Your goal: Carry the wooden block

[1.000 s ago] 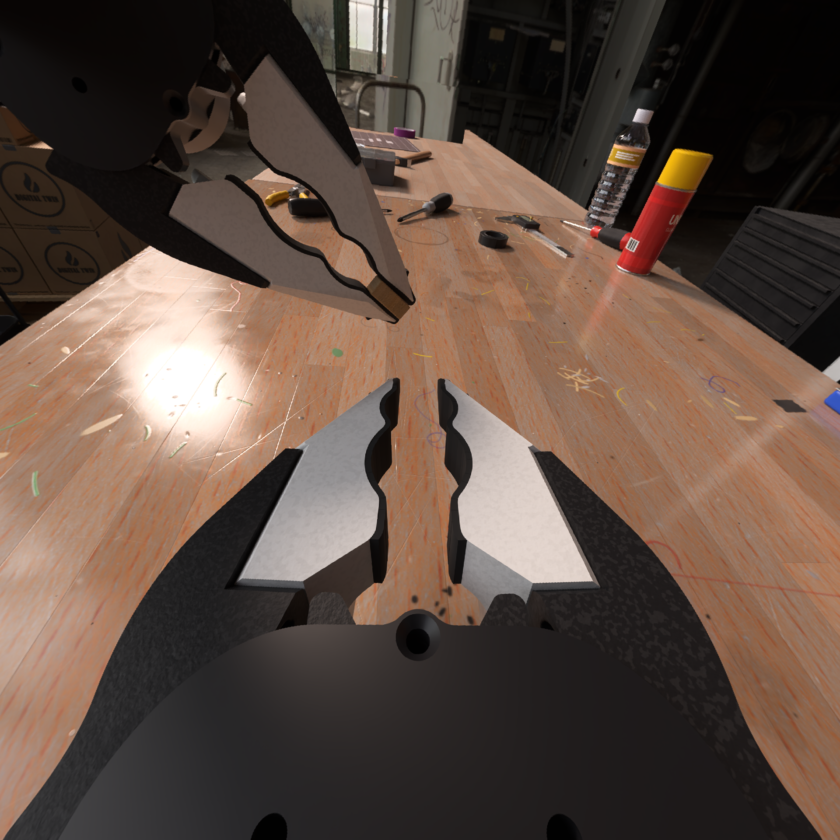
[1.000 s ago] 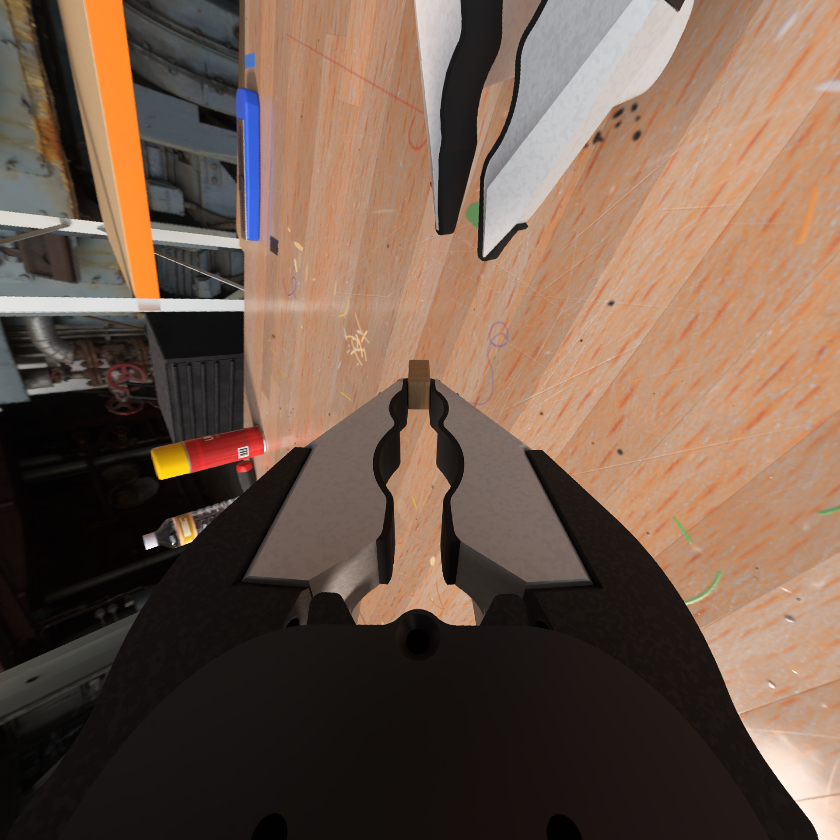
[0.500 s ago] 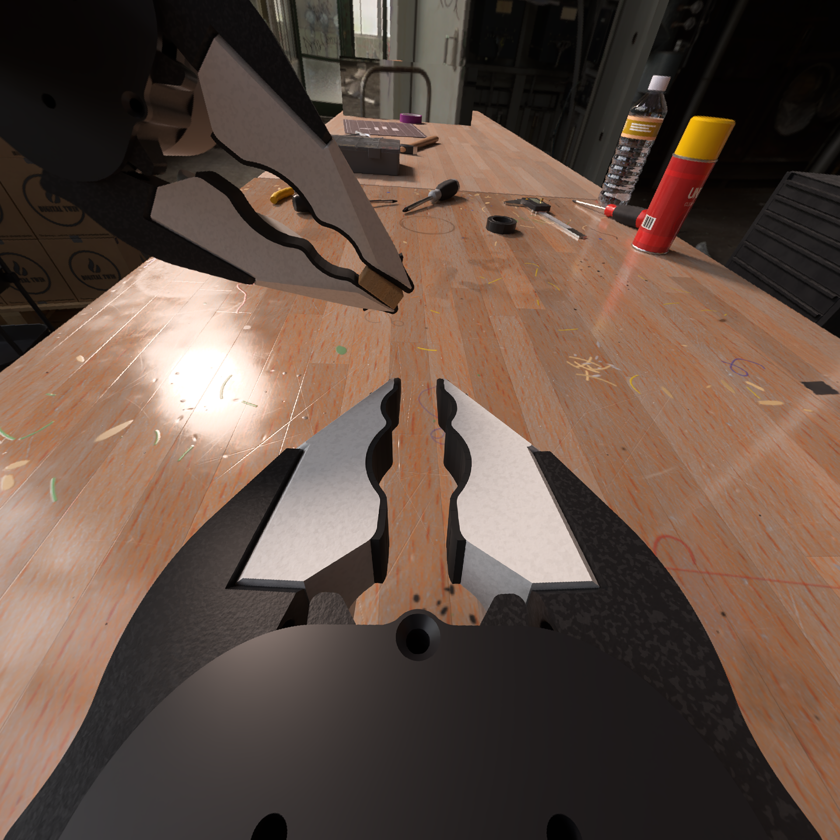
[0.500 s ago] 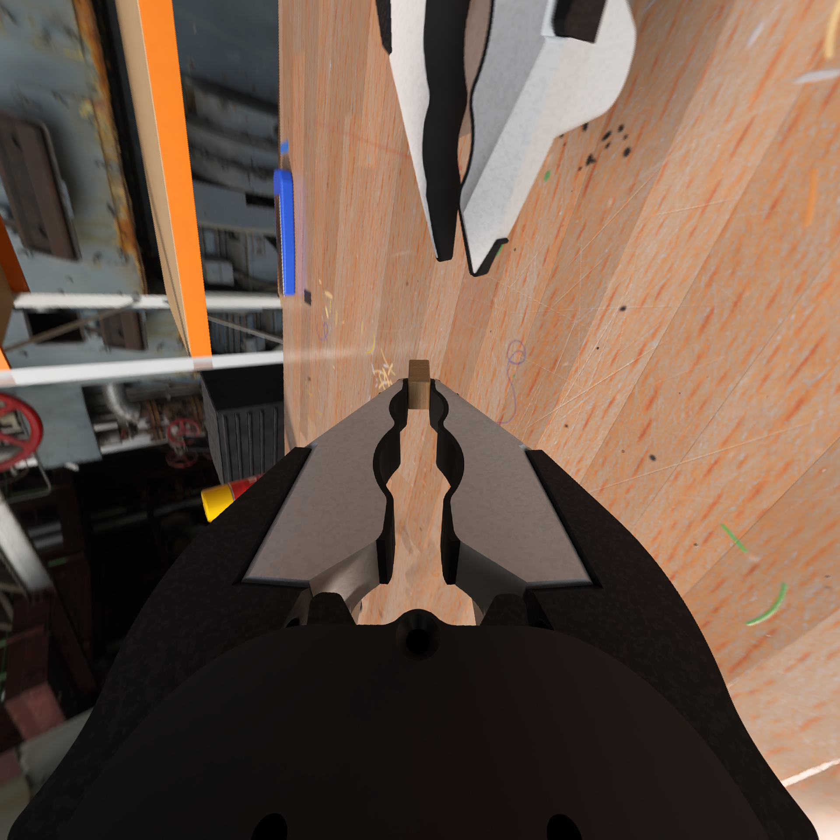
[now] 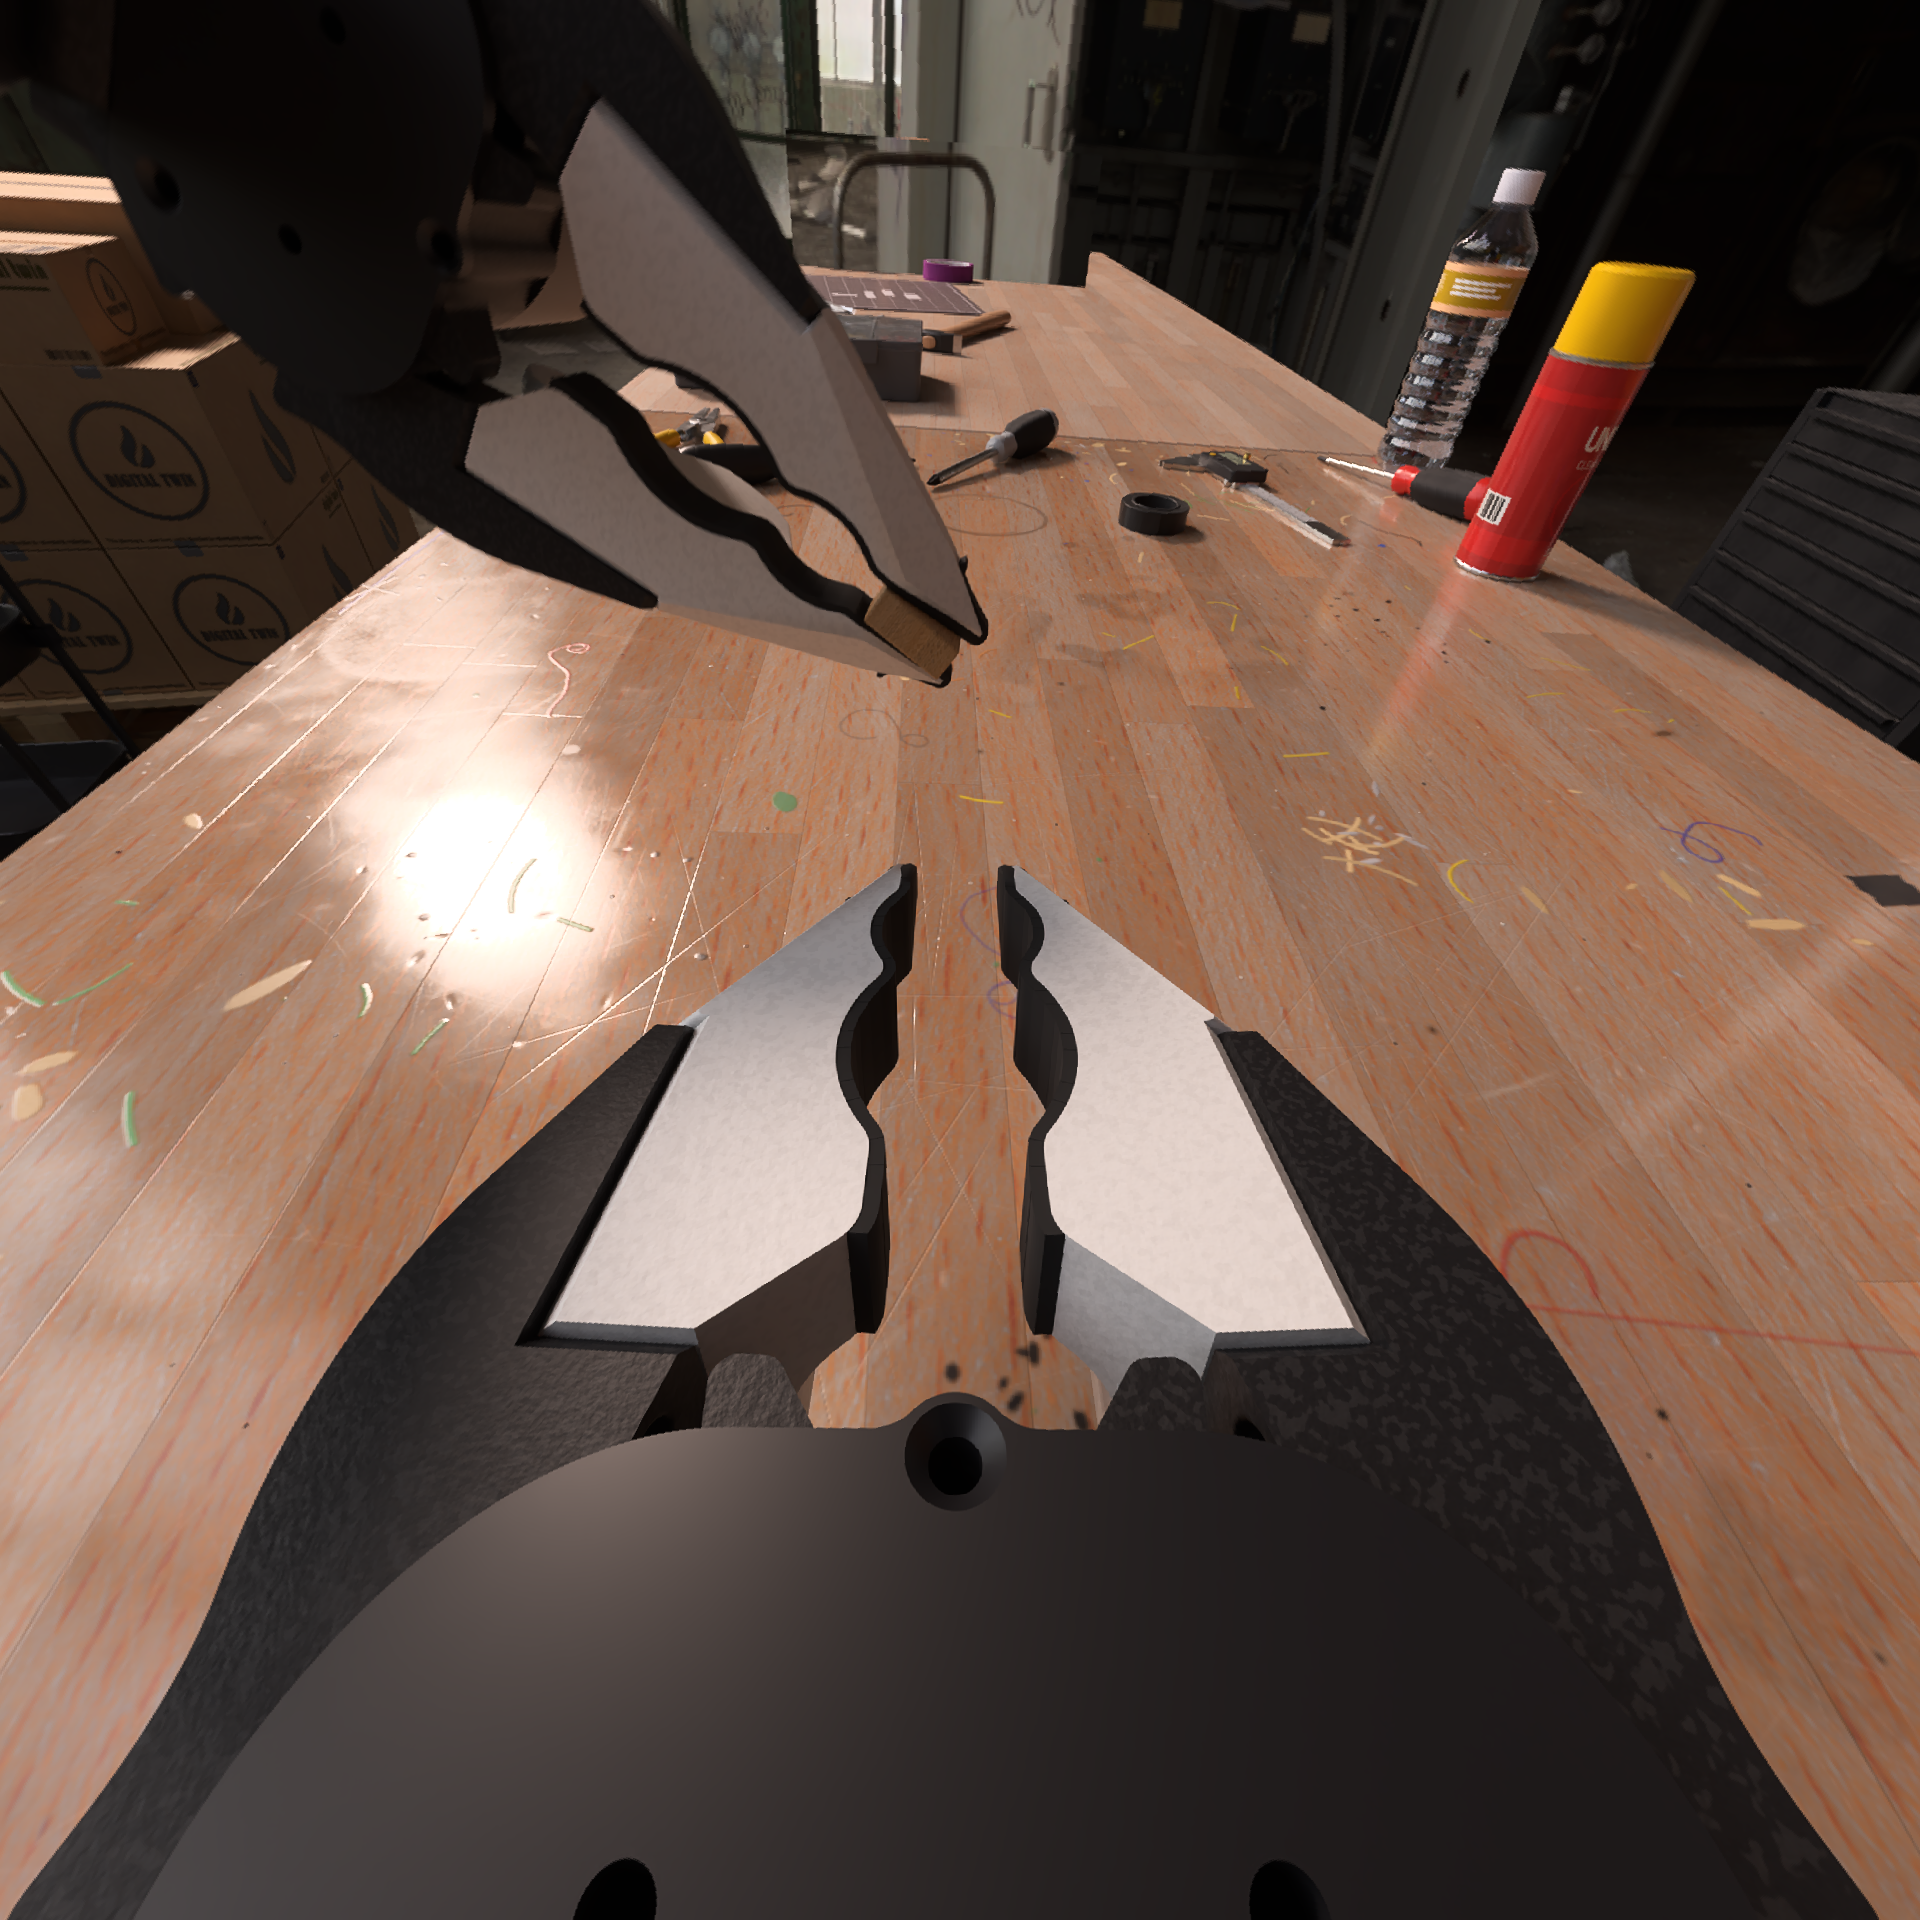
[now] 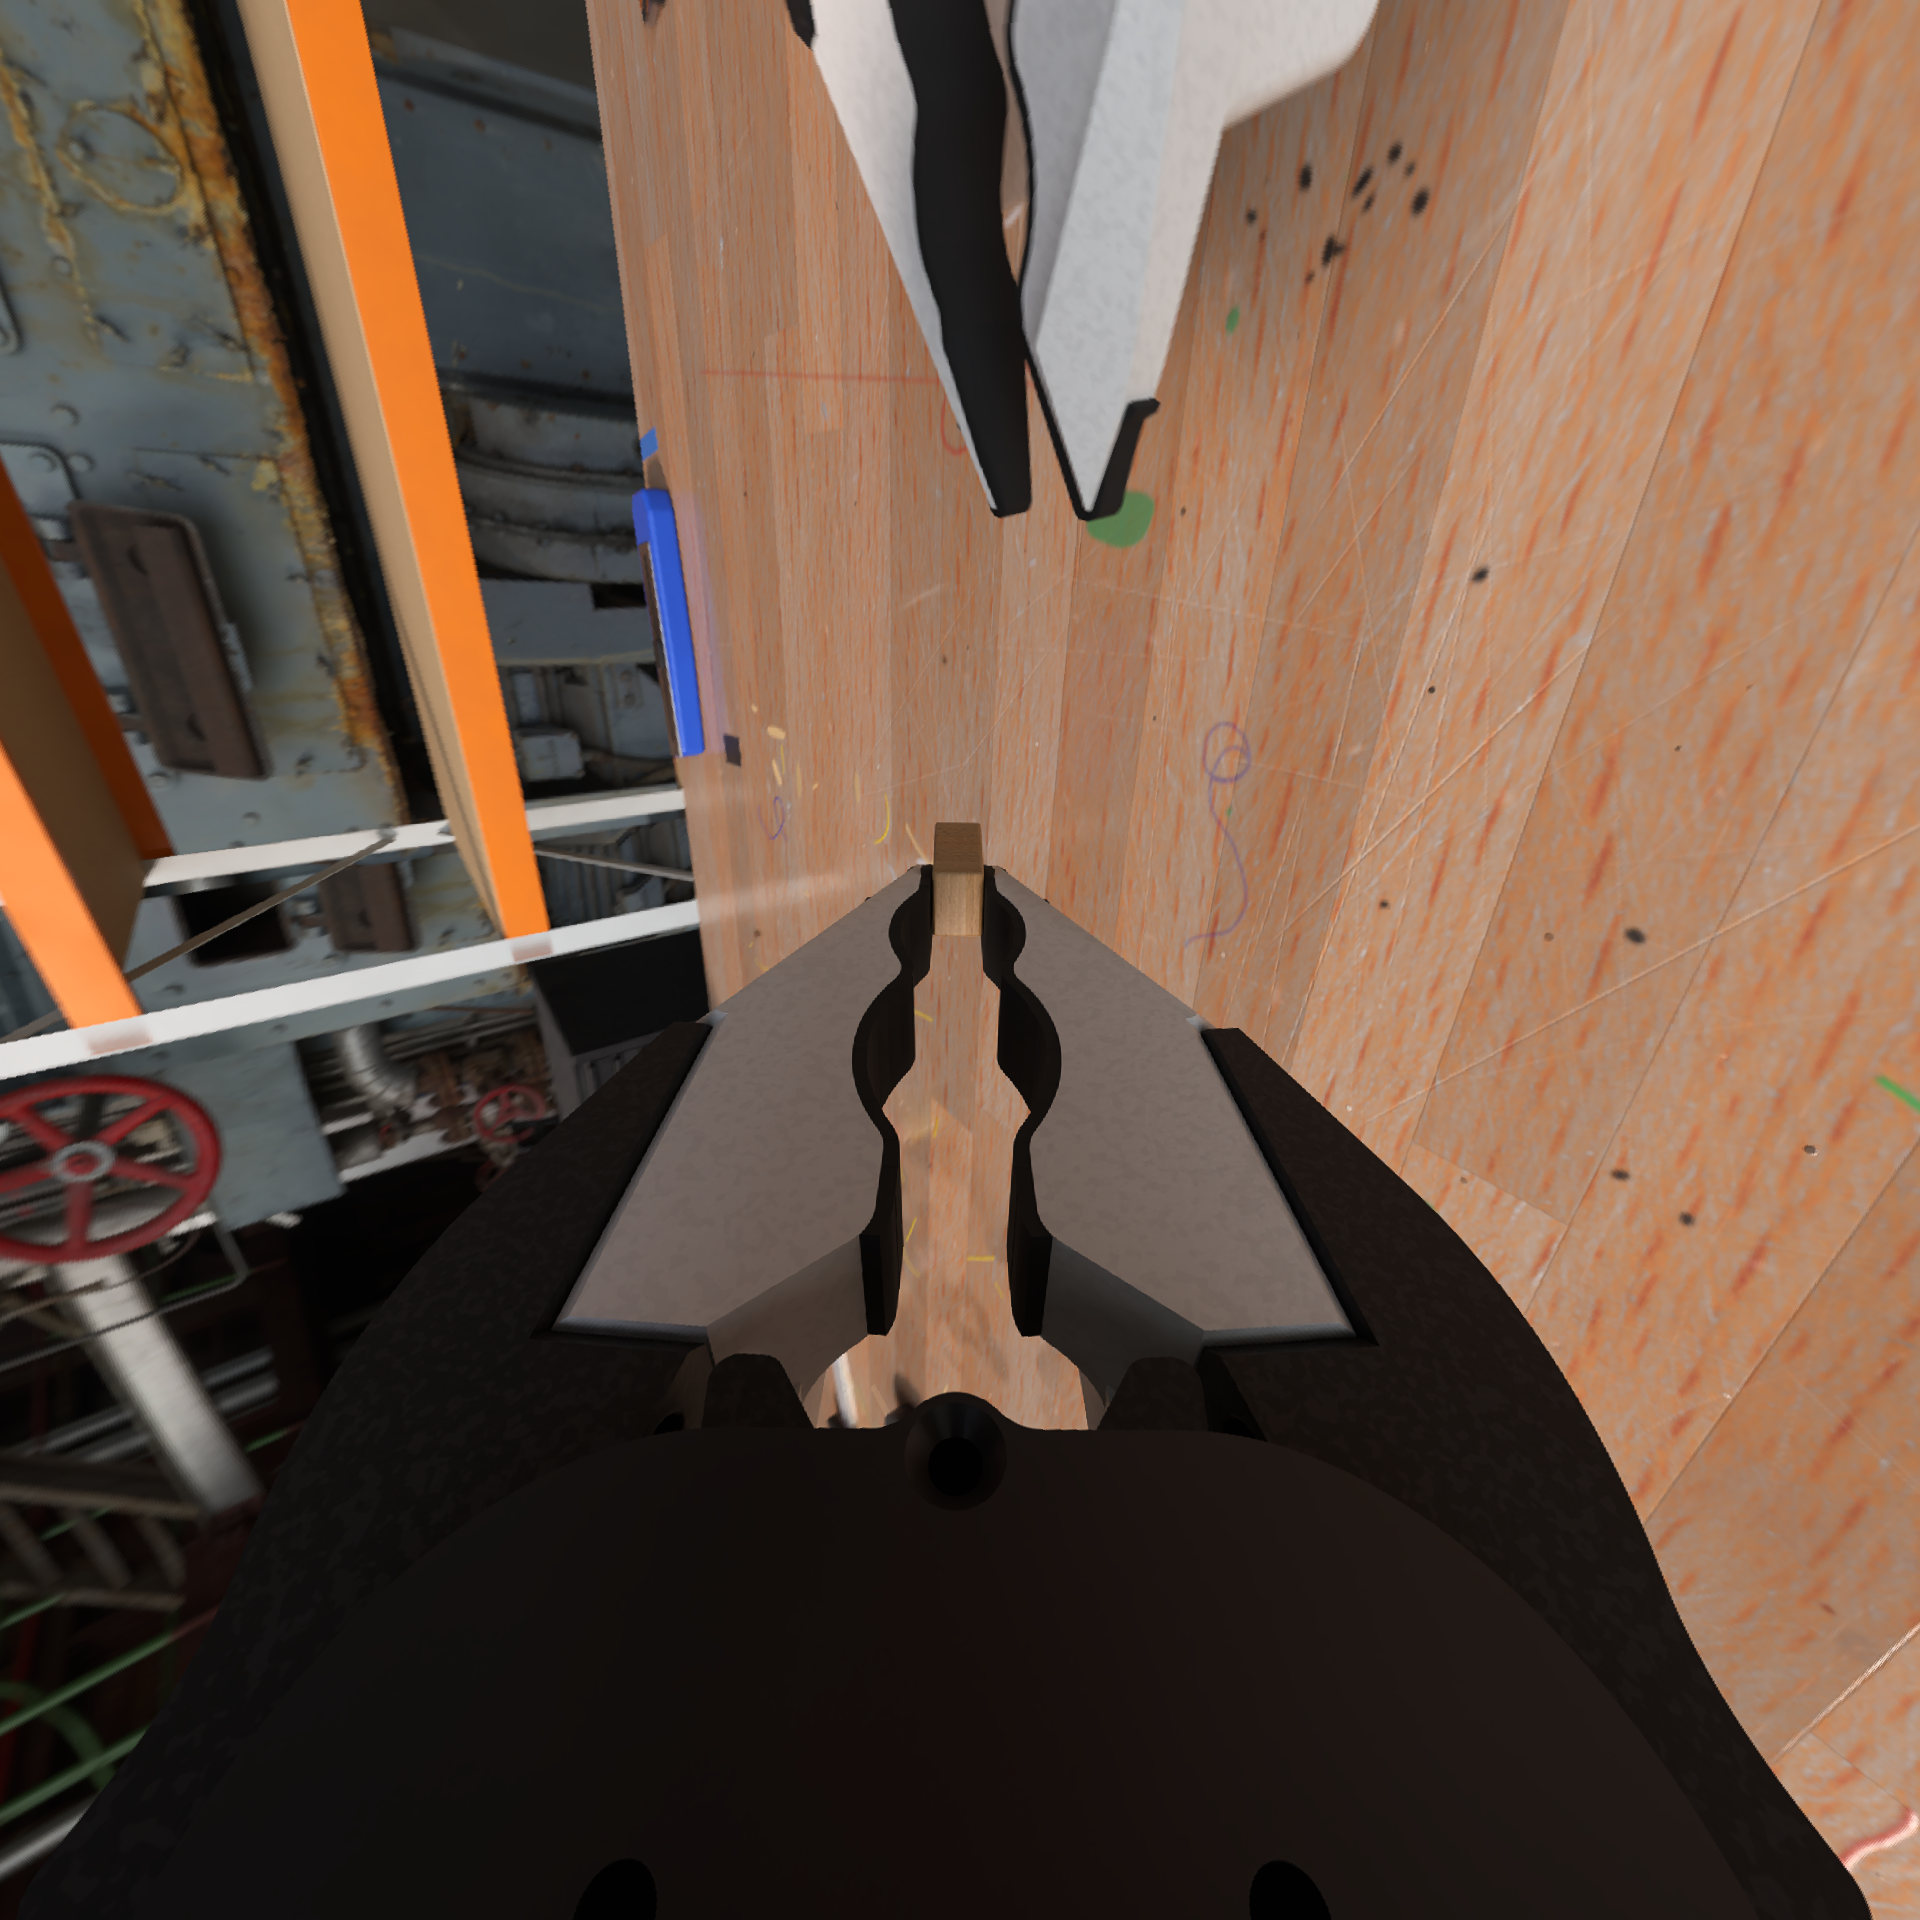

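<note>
my right gripper (image 6: 957, 871) pinches the wooden block (image 6: 956, 894) at its fingertips, above the workbench (image 5: 1299, 935). my left gripper (image 5: 956, 883) is slightly spread, empty. at two o'clock stand a labelled red spray can (image 5: 1558, 426) and bottle (image 5: 1465, 322).

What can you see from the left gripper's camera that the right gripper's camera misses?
Only the left wrist view shows the red spray can, water bottle, screwdriver and cardboard boxes. Only the right wrist view shows orange beams and a red handwheel beyond the table edge. Both show the wooden block pinched in the right gripper, the empty left gripper and the table.
</note>
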